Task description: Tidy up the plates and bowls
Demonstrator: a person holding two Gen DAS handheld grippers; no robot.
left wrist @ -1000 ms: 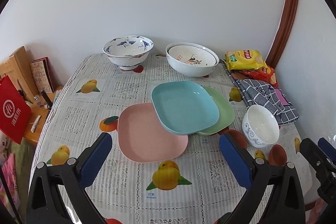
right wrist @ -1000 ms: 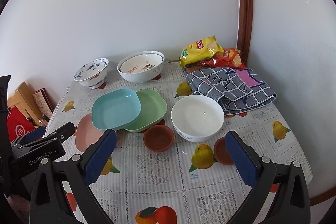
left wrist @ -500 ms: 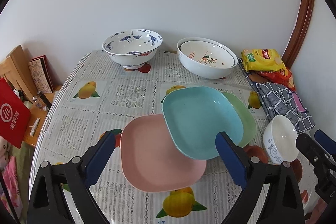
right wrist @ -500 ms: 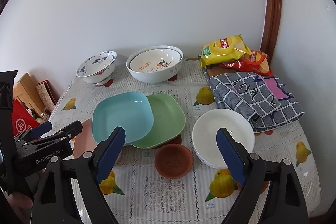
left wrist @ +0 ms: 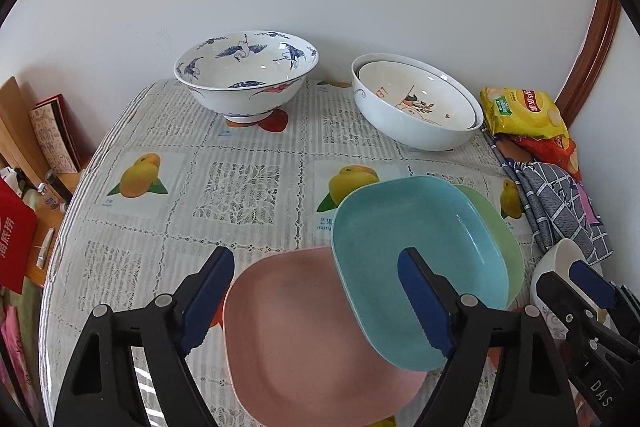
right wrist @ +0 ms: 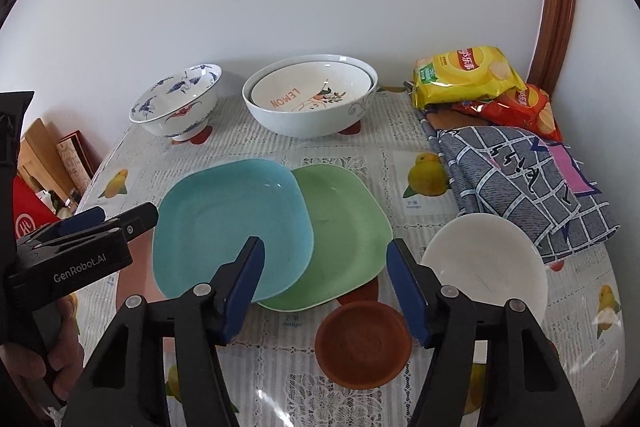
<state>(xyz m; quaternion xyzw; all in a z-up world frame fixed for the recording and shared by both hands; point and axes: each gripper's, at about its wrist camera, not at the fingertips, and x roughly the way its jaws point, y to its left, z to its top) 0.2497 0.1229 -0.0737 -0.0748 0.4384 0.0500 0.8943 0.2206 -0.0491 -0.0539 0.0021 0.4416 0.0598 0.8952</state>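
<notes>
A blue square plate (left wrist: 416, 259) (right wrist: 232, 223) overlaps a pink plate (left wrist: 304, 343) on its left and a green plate (right wrist: 344, 231) (left wrist: 500, 231) on its right. My left gripper (left wrist: 316, 299) is open over the pink plate and the blue plate's edge; it shows in the right wrist view (right wrist: 92, 227). My right gripper (right wrist: 324, 279) is open above the green plate's near edge, and shows in the left wrist view (left wrist: 576, 283). A white bowl (right wrist: 484, 263) and a small brown saucer (right wrist: 364, 343) lie near it.
A blue-patterned bowl (left wrist: 246, 75) and two nested white bowls (left wrist: 416, 107) stand at the back by the wall. Snack bags (right wrist: 468, 75) and a checked cloth (right wrist: 520, 179) lie at the right. The table edge drops off at left by books (left wrist: 52, 135).
Both grippers have moved forward and lower toward the plates. Nothing on the table has moved.
</notes>
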